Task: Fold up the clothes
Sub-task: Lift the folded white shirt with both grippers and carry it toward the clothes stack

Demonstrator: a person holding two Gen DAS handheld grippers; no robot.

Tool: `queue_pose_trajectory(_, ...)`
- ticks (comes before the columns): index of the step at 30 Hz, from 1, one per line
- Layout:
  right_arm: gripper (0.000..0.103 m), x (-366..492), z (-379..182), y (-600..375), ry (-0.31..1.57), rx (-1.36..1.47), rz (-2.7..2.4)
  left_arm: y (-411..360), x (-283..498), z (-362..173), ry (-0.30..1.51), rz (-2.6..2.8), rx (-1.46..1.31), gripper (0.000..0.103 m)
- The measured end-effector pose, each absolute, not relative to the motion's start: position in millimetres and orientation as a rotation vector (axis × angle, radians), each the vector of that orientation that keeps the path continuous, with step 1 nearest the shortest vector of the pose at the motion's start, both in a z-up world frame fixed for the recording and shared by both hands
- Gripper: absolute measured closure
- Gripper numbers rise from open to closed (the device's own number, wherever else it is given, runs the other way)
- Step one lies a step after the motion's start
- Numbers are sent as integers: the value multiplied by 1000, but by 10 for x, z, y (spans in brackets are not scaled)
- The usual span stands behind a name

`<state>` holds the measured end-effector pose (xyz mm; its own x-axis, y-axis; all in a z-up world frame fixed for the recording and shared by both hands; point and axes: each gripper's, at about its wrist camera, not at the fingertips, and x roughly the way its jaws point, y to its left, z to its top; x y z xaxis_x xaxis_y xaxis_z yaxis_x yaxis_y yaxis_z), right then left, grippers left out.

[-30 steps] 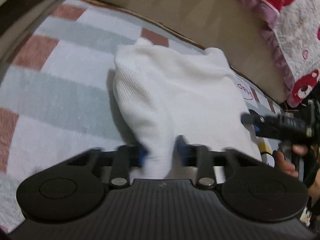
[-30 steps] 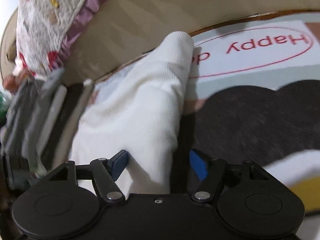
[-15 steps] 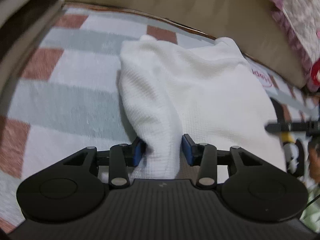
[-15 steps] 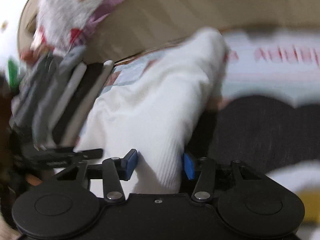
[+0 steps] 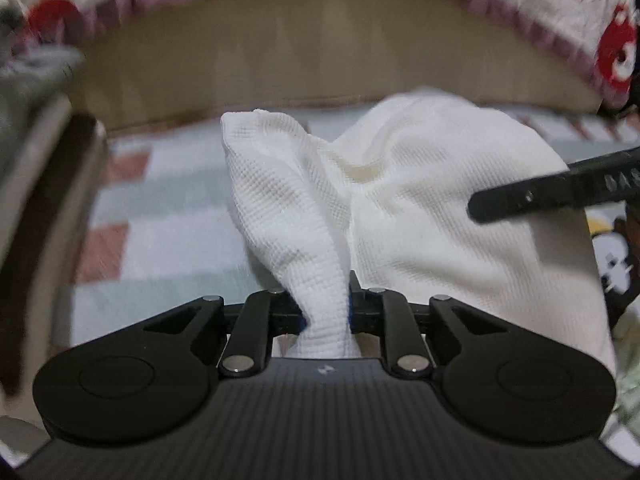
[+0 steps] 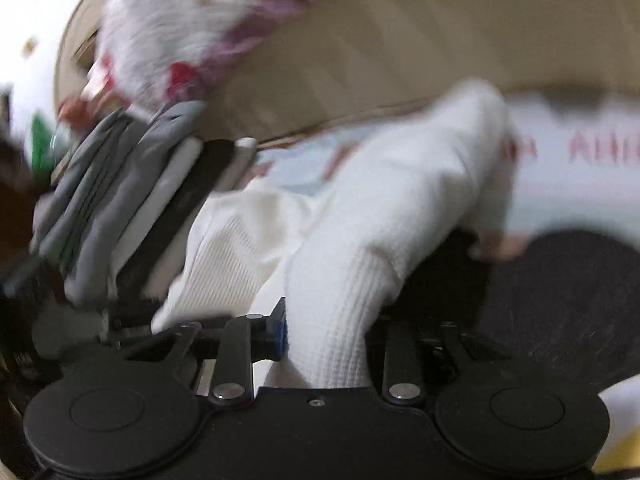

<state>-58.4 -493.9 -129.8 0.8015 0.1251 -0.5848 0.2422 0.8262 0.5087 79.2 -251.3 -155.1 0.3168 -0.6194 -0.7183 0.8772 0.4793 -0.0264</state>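
Note:
A white waffle-knit garment [image 5: 420, 200] is lifted off the checked mat [image 5: 160, 216]. My left gripper [image 5: 326, 312] is shut on a bunched edge of it; the cloth rises between the jaws and hides the pads. My right gripper [image 6: 326, 332] is shut on another bunched edge of the same garment [image 6: 400, 208]. The right gripper's black finger [image 5: 552, 192] also shows in the left wrist view, lying across the garment's right side. Both views are blurred.
A stack of folded grey, white and black clothes [image 6: 132, 208] stands to the left. A beige bed side [image 5: 300, 64] with a pink-and-red quilt [image 5: 560, 20] runs along the back. A dark round patch [image 6: 560, 300] with red lettering beyond it lies on the mat to the right.
Both grippers have closed on the garment's edges and lifted it off the mat. The cloth now hangs bunched between them, and both cameras have swung upward.

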Motion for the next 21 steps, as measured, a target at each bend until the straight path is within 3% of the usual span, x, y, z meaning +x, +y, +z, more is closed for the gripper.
queue_pose_trajectory(8,72,-932,-254,-4255,475,311,-85,-2019,360,-949,506,-955,267,88)
queue_pose_trajectory(11,72,-1026,-56,-4070,445,196,-68,-1836,281,-802,496,-899,194,88)
queue_pose_trajectory(21,72,-834,648,-3658,286,129,88,-1152,404,229,382,-756,131,88)
